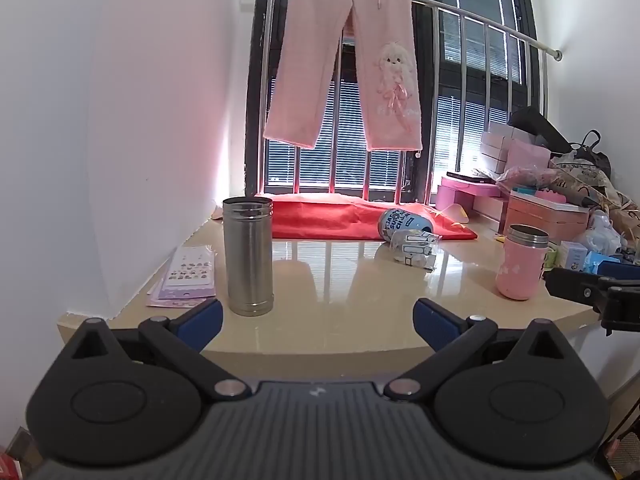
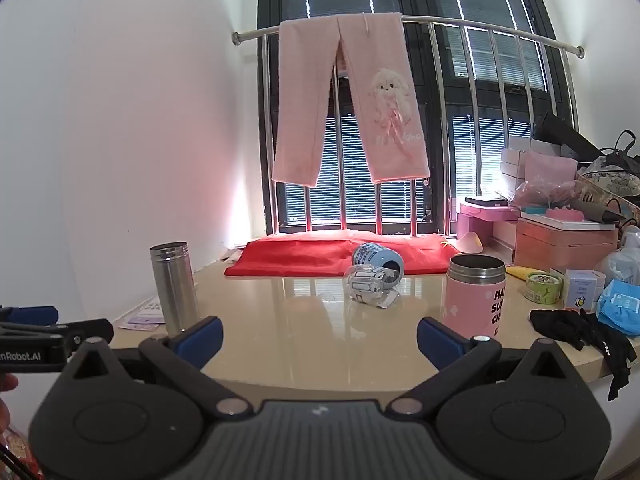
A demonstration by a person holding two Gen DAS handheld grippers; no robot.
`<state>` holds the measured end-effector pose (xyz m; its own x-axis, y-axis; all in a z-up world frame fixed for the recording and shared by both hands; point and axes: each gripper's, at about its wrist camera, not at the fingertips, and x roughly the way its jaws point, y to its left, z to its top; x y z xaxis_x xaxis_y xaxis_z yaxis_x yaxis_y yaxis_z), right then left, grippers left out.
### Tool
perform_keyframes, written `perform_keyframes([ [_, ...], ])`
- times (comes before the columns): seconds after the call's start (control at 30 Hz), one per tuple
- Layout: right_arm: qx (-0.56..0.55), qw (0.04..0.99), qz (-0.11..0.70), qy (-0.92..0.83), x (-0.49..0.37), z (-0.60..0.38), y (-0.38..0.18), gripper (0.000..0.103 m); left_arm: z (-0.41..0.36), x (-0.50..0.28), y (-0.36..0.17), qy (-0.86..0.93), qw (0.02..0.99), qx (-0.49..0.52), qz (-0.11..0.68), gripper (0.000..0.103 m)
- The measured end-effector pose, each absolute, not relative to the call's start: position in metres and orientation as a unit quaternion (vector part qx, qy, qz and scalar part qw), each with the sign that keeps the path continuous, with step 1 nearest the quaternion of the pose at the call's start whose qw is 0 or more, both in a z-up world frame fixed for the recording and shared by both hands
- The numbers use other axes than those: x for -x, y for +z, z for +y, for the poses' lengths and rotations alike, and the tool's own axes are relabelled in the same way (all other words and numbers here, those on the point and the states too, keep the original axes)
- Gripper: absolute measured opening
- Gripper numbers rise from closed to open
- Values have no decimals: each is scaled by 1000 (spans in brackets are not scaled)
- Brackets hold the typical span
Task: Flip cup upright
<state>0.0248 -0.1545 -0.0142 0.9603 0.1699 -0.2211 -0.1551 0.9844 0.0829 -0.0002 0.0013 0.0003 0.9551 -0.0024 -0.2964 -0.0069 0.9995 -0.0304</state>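
Observation:
A blue printed cup point(image 1: 405, 222) point(image 2: 377, 259) lies on its side at the far middle of the beige counter point(image 1: 340, 280), by the red cloth. A clear glass cup with a printed picture point(image 1: 414, 249) point(image 2: 369, 283) lies on its side just in front of it. A steel tumbler point(image 1: 248, 255) point(image 2: 175, 287) stands upright at the left. A pink tumbler point(image 1: 522, 262) point(image 2: 476, 295) stands upright at the right. My left gripper point(image 1: 318, 322) and right gripper point(image 2: 320, 338) are open and empty, at the counter's near edge.
A red cloth point(image 1: 320, 216) lies by the window bars under hanging pink trousers point(image 1: 348, 64). Sticker sheets point(image 1: 184, 278) lie at the left. Boxes, bags and packets point(image 2: 568, 240) crowd the right side. A black glove point(image 2: 580, 330) lies at the right front edge.

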Motion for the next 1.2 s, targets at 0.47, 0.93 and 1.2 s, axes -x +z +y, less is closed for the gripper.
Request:
perform_keyframes([
  [0.47, -32, 990, 113, 82, -25, -155, -16, 103, 2, -1, -1, 1, 989, 16, 150, 103],
  [0.93, -32, 990, 113, 82, -25, -155, -17, 103, 2, -1, -1, 1, 989, 16, 150, 103],
  [1.2, -32, 990, 113, 82, -25, -155, -17, 103, 3, -1, -2, 1, 989, 16, 150, 103],
])
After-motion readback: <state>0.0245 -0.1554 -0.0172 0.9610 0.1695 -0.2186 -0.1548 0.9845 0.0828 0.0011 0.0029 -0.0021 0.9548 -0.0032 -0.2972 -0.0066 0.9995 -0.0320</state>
